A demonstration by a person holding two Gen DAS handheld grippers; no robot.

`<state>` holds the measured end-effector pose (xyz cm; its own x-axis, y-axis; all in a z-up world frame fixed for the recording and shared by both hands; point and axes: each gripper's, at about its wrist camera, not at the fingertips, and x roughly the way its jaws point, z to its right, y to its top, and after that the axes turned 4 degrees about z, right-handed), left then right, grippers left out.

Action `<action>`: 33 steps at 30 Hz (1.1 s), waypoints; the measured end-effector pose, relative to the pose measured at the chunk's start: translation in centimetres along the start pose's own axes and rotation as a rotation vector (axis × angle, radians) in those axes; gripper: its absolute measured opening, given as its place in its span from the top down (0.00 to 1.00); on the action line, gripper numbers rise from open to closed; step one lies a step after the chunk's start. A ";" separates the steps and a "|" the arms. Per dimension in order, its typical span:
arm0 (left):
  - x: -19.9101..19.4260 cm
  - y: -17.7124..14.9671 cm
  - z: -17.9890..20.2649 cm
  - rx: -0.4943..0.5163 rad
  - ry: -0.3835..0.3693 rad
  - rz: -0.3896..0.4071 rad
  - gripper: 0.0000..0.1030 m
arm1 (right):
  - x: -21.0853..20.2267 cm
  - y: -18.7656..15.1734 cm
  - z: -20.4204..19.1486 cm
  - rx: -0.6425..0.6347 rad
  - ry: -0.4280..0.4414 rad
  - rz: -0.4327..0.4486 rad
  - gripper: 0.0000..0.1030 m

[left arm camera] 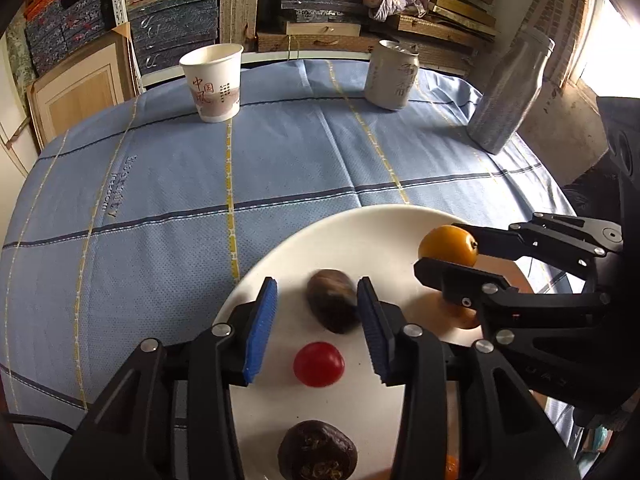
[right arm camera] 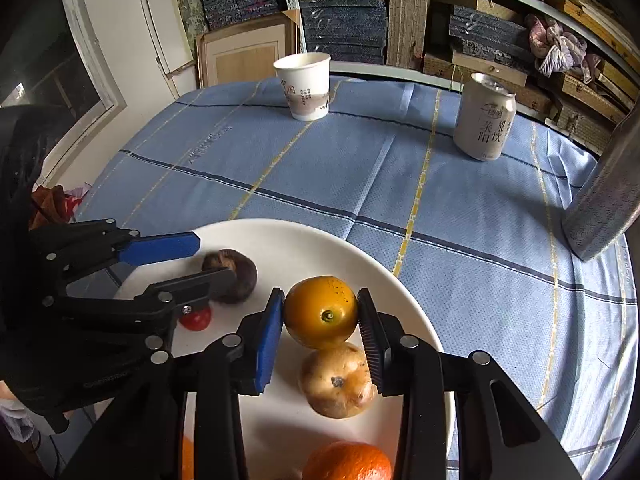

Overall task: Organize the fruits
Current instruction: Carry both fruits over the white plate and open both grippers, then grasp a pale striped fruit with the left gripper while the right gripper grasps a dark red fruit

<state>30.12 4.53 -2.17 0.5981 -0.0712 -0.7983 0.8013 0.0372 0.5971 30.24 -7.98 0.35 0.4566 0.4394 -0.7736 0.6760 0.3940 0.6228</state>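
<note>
A white plate (left arm camera: 352, 236) (right arm camera: 304, 240) lies on the blue cloth. My left gripper (left arm camera: 317, 292) (right arm camera: 218, 258) is open, its pads either side of a brown oblong fruit (left arm camera: 331, 300) (right arm camera: 236, 276) on the plate. A small red fruit (left arm camera: 319, 364) (right arm camera: 196, 319) and a dark wrinkled fruit (left arm camera: 317, 456) lie nearer. My right gripper (right arm camera: 321, 306) (left arm camera: 438, 250) is shut on a yellow-orange fruit (right arm camera: 321, 312) (left arm camera: 449, 246), held above the plate. Below it lie a pale brown fruit (right arm camera: 338, 380) and an orange (right arm camera: 348, 462).
A paper cup (left arm camera: 212, 80) (right arm camera: 306, 84), a drink can (left arm camera: 392, 74) (right arm camera: 484, 116) and a grey metal bottle (left arm camera: 508, 92) (right arm camera: 604, 200) stand at the far side of the table. Shelves of stacked boxes (left arm camera: 312, 4) are behind it.
</note>
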 end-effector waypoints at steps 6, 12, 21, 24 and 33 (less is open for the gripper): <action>0.1 -0.4 -0.6 -0.030 0.006 0.000 0.46 | -0.2 0.0 0.0 -0.001 -0.006 0.008 0.63; -2.4 -0.5 -0.8 -0.040 0.020 0.038 0.38 | -2.5 0.3 -0.6 -0.015 -0.013 0.041 0.57; -10.4 -3.5 0.6 -0.006 0.036 0.100 0.32 | -10.0 -1.7 -3.5 -0.036 -0.008 0.105 0.48; -12.6 -6.4 1.2 -0.001 0.035 0.087 0.31 | -12.2 -4.0 -4.5 -0.043 -0.005 0.097 0.46; -15.6 -16.0 3.6 0.010 0.016 -0.022 0.30 | -15.8 -12.8 -6.5 -0.047 -0.013 0.015 0.46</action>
<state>7.89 1.49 0.99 0.5802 -0.0560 -0.8125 0.8144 0.0262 0.5797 10.62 -14.66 5.37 0.4738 0.4352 -0.7656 0.6415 0.4251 0.6386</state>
